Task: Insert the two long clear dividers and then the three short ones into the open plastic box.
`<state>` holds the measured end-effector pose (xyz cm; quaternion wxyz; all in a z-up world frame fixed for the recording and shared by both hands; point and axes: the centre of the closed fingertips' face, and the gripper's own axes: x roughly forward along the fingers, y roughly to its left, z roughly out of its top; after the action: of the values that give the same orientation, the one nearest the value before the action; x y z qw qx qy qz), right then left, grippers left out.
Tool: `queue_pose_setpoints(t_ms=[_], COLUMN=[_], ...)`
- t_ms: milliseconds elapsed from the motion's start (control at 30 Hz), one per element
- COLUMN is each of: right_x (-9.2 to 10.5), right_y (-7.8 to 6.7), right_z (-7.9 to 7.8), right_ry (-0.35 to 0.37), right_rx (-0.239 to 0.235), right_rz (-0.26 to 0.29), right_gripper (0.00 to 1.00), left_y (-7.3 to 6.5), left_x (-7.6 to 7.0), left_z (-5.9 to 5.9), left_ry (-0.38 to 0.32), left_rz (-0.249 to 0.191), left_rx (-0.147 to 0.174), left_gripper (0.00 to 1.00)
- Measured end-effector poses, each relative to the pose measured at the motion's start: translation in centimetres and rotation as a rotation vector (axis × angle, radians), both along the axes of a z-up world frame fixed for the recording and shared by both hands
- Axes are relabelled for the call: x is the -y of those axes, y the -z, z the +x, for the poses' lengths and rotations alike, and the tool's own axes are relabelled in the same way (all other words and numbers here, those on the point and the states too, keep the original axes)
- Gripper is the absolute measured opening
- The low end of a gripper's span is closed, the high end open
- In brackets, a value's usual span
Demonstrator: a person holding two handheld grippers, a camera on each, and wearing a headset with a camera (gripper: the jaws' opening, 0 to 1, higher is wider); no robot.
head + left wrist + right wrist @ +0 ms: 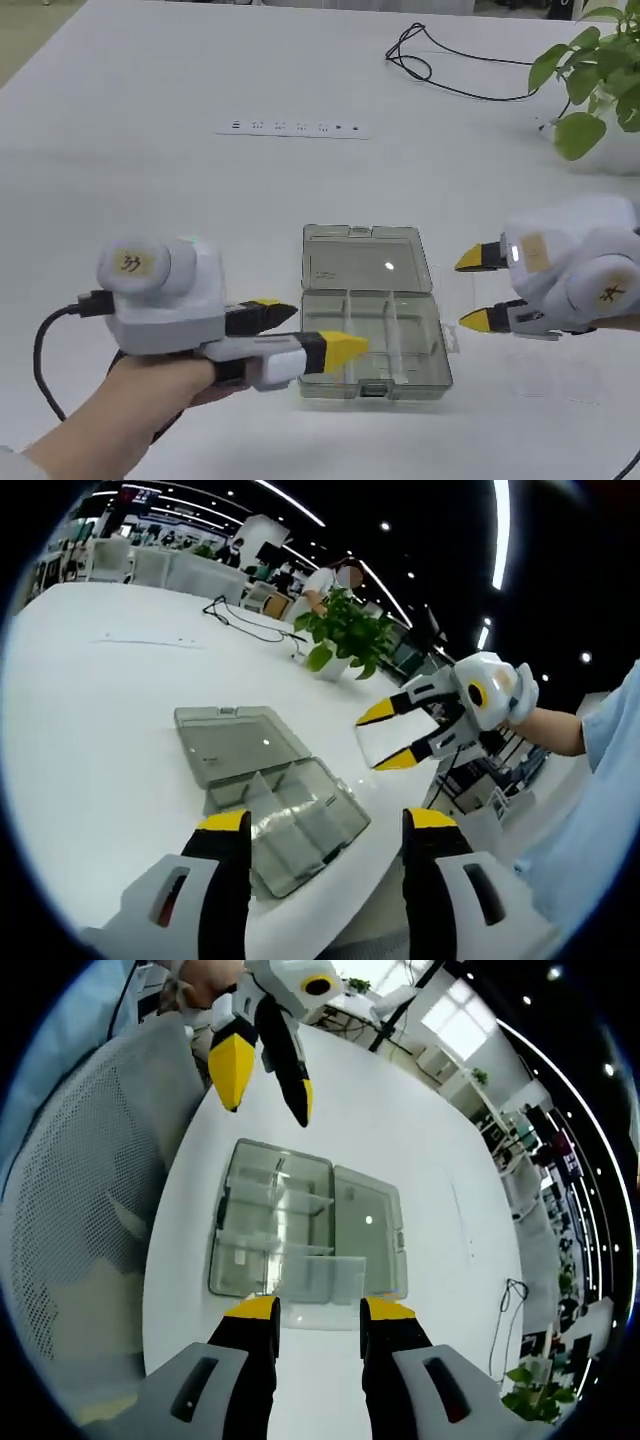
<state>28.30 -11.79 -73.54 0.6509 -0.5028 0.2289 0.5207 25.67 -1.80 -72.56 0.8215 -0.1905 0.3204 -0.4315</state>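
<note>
Open box (350,262) sits centre frame. The right gripper (462,293), at right, seems to pinch a clear divider (322,1278). The left gripper (332,328), lower left, is spread and empty. The divider is best lowered upright, square to the box.

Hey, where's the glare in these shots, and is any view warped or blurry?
Head view: no obvious blur, even light, one glare spot on the box lid. Right gripper view: strong fisheye bending, a similar spot on the lid; the clear divider between the right gripper's jaws is faint. Left gripper view: table edge curves, dark ceiling.
</note>
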Motion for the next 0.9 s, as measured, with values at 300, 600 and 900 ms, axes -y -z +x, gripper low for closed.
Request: queue_pose_setpoints(t_ms=[300, 600, 900], right_x=[-4.3, -6.3, -7.0], right_y=[-2.4, -2.9, -2.9], right_z=[-0.8, -1.3, -2.0], right_ry=[-0.073, -0.131, -0.150], right_rx=[0.059, 0.092, 0.090], right_rz=[0.045, 0.040, 0.041], right_gripper=[0.32, 0.32, 0.32], left_y=[-1.2, -2.0, -2.3], left_x=[2.4, 3.2, 3.2], left_z=[0.9, 1.1, 0.7], left_ry=[-0.003, -0.037, -0.033], left_rz=[-0.119, -0.208, -0.246], left_rx=[-0.124, -0.194, -0.215], left_gripper=[0.37, 0.21, 0.02])
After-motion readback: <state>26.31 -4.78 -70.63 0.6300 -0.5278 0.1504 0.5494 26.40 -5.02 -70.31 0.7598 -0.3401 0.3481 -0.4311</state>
